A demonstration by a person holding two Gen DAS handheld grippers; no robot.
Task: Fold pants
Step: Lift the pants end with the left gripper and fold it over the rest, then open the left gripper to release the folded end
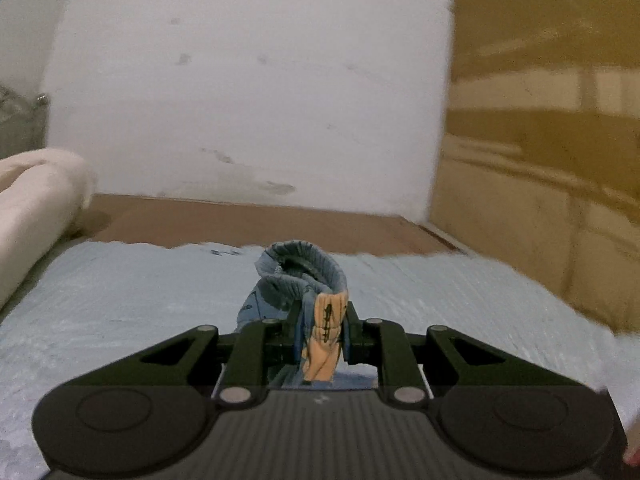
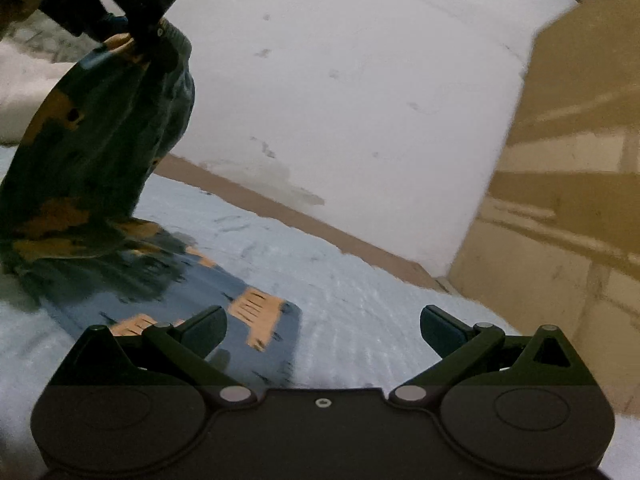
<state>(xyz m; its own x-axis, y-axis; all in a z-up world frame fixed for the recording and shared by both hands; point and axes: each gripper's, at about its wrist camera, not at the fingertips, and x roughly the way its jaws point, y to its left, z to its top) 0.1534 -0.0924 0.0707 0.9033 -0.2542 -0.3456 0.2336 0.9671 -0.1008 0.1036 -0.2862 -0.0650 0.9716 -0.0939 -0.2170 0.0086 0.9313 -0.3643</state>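
The pants [image 1: 304, 280] are blue with orange patches. My left gripper [image 1: 322, 320] is shut on a bunched part of them, near the waistband, and holds it up. In the right wrist view the pants [image 2: 100, 152] hang from the left gripper [image 2: 148, 36] at the upper left, and their lower part [image 2: 224, 292] lies flat on the light blue bed cover [image 2: 360, 292]. My right gripper [image 2: 322, 328] is open and empty, just above the cover, its left finger over the pants' lower edge.
A cream bolster [image 1: 36, 208] lies on the left of the bed. A brown board [image 1: 248, 220] runs along the white wall [image 1: 248, 92] behind the bed. A tan cabinet [image 1: 540, 140] stands at the right.
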